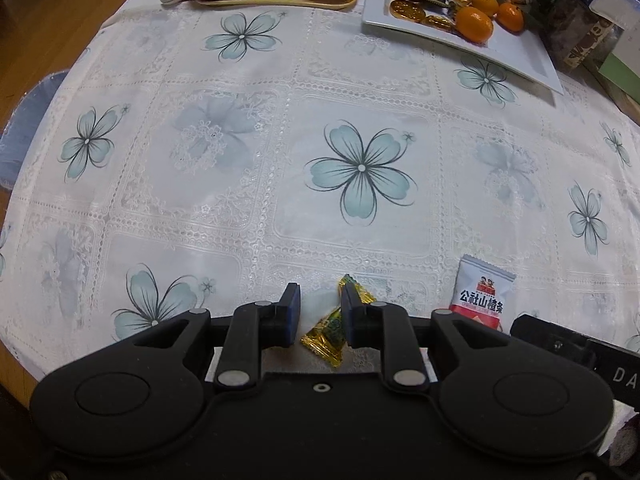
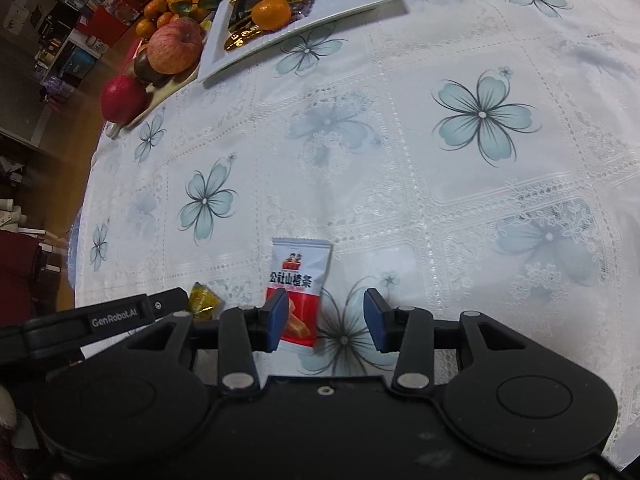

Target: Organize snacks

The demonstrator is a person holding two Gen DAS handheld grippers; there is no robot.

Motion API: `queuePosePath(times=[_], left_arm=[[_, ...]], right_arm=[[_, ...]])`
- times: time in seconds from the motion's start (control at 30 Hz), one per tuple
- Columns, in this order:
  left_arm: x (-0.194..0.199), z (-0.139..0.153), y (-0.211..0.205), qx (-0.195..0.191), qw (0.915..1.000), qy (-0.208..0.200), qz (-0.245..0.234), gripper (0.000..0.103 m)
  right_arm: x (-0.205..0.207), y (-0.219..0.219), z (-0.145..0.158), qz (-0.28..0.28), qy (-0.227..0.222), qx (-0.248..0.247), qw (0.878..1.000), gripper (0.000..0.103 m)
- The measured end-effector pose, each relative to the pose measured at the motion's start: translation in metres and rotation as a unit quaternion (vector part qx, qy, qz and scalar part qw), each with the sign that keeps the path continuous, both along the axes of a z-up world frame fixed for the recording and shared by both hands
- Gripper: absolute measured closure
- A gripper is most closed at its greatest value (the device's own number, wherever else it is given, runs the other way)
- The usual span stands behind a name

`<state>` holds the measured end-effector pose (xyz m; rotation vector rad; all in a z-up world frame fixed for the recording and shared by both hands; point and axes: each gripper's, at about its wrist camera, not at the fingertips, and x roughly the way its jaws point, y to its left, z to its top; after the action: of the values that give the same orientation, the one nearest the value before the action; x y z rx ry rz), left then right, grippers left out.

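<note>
Both pickups are starting: the left hand-held gripper sits released around the gold candy, the right hand-held gripper released over the hawthorn packet; next, each must close, then carry to the white tray.

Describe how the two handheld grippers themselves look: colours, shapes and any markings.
Both the left gripper and the right gripper are matte black plastic, with two round housings, angular linkage arms joined by silver pivot pins, and dark blue pads on the fingers. The right wrist view shows the left unit's side bar printed "GenRobot.AI" in white. No cables or sleeves show.
</note>
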<state>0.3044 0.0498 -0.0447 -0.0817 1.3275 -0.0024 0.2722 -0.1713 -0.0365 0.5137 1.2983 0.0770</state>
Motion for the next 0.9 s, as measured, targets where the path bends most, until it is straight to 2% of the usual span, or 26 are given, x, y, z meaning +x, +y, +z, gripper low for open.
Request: queuePosePath(times=[0.27, 0.63, 0.73, 0.8, 0.9], left_arm=[[-0.002, -0.001, 0.003, 0.004, 1.0000, 0.003, 0.007, 0.073], [-0.002, -0.001, 0.005, 0.010, 0.9999, 0.006, 0.009, 0.072], [-0.002, -0.002, 0.006, 0.010, 0.9999, 0.006, 0.010, 0.072], [-0.002, -0.002, 0.006, 0.009, 0.9999, 0.006, 0.009, 0.072], [-0.002, -0.002, 0.007, 0.004, 1.0000, 0.006, 0.006, 0.072]], right_arm=[[0.009, 0.026, -0.014, 0.008, 0.022, -0.032, 0.999, 0.053], [0.006, 0.048, -0.013, 0.040, -0.007, -0.083, 0.996, 0.049], [0.003, 0.055, -0.013, 0.064, -0.020, -0.107, 0.992, 0.056], [0.002, 0.055, -0.013, 0.074, -0.026, -0.106, 0.991, 0.060], [0.003, 0.048, -0.012, 0.079, -0.026, -0.088, 0.993, 0.076]])
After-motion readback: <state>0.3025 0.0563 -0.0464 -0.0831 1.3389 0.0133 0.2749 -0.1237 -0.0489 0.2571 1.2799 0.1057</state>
